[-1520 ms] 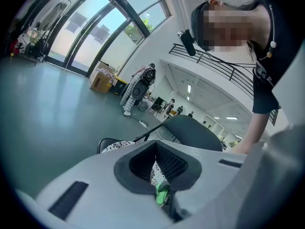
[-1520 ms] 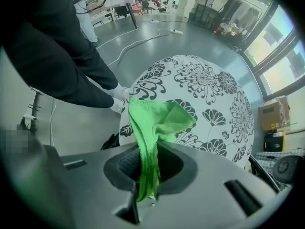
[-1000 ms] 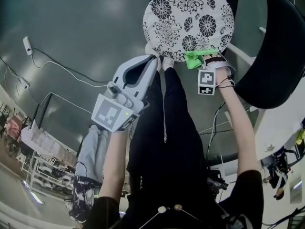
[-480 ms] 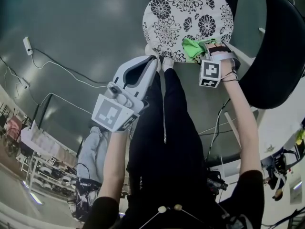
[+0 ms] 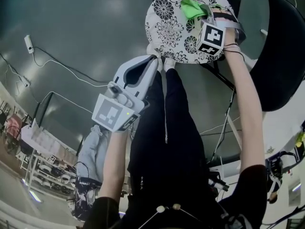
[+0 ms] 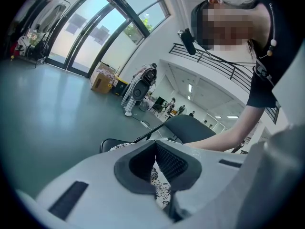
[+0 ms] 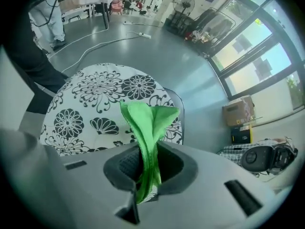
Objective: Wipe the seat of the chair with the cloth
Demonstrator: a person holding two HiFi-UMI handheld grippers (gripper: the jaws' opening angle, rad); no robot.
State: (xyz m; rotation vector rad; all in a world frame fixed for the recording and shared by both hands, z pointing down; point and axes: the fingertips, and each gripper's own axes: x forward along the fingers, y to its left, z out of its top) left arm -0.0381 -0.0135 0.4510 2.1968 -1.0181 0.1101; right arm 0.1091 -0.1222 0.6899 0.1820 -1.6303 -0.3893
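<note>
The right gripper [image 7: 145, 168] is clamping the green cloth [image 7: 147, 123] between its jaws, and only a narrow folded tuft is sticking out past them. That is likely the main risk. With so little fabric ahead of the jaws, a firm press could put the hard tips on the flowered seat [image 7: 90, 104] instead of the cloth, so that they are scraping rather than wiping. Drag on the cushion could also be working the fold out of the grip. The cushion looks loose on the chair, so a hard sideways stroke may be pushing it askew.

In the head view, the right arm is stretching out nearly straight. It is carrying the right gripper [image 5: 200, 14] and the cloth [image 5: 192, 6] over the far part of the seat [image 5: 169, 27]. The left arm is staying bent. The left gripper [image 5: 155, 61], with its jaws together on nothing, is pointing at the seat's near edge.
</note>
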